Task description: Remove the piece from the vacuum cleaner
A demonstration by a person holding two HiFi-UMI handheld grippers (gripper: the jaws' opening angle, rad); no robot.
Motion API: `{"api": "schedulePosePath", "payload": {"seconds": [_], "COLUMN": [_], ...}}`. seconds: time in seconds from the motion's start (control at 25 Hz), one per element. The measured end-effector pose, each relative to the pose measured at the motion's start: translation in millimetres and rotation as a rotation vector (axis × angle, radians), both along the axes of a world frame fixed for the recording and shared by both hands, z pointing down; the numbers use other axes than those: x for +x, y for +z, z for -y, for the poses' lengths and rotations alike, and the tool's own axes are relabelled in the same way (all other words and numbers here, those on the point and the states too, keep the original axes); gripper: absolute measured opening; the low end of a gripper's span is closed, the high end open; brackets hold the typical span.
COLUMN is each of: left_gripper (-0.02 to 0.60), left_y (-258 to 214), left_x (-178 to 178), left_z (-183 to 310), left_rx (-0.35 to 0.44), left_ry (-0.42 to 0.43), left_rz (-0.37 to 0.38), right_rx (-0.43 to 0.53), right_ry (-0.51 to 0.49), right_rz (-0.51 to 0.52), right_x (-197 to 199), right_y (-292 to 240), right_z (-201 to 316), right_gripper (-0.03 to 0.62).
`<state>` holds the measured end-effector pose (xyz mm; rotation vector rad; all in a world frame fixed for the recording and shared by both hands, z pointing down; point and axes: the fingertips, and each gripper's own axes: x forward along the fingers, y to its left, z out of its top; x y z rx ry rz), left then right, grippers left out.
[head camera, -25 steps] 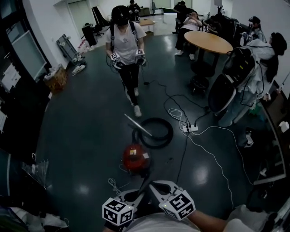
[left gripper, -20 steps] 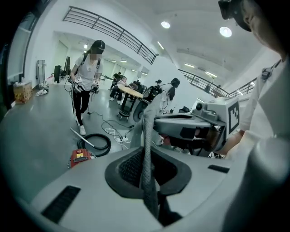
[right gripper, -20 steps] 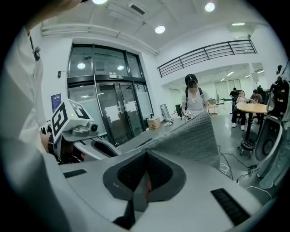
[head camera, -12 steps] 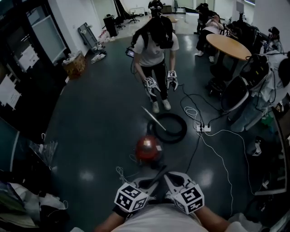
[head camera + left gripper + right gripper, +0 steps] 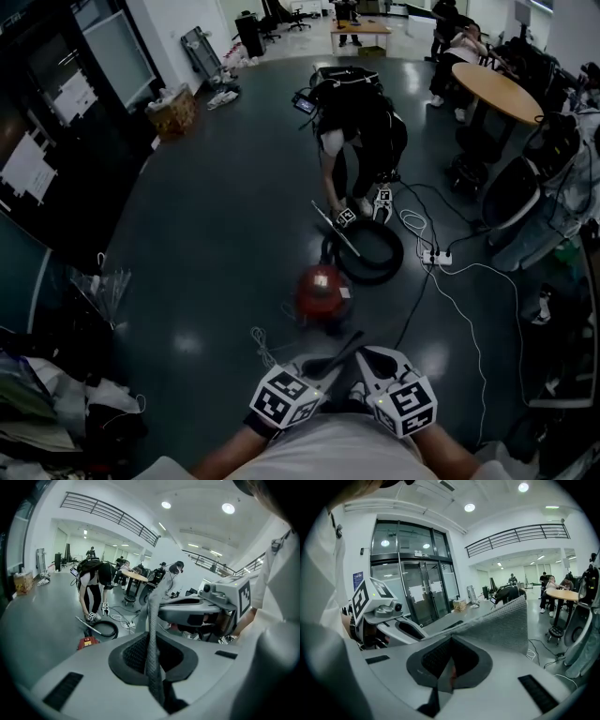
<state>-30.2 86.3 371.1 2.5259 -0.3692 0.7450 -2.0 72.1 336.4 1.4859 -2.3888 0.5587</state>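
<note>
While the left hand-held gripper (image 5: 159,585) and right hand-held gripper (image 5: 511,620) hung just short of the vacuum cleaner (image 5: 322,291), both had jaws together, empty. It sat on the floor (image 5: 206,244) — a person (image 5: 361,131) stooped beyond it over its hose (image 5: 386,258). Step judged: approach; next, close in and open the jaws.

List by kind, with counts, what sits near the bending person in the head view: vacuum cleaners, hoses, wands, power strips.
Red vacuum cleaner: 1
Black hose coil: 1
Metal wand: 1
White power strip: 1
Total: 4
</note>
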Motion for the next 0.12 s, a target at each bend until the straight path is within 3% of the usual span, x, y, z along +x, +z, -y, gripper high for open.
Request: {"api": "schedulePosePath", "payload": {"seconds": [0.12], "left_gripper": [0.026], "left_y": [1.9], "left_x": [-1.2], "left_z": [4.9], "left_rx": [0.001], "left_ry": [0.003], "left_rz": [0.0], "right_rx": [-0.001], "right_ry": [0.003], "right_rz": [0.001], "right_x": [-1.1], "right_y": [1.8], "right_z": [4.2], "right_gripper": [0.011]}}
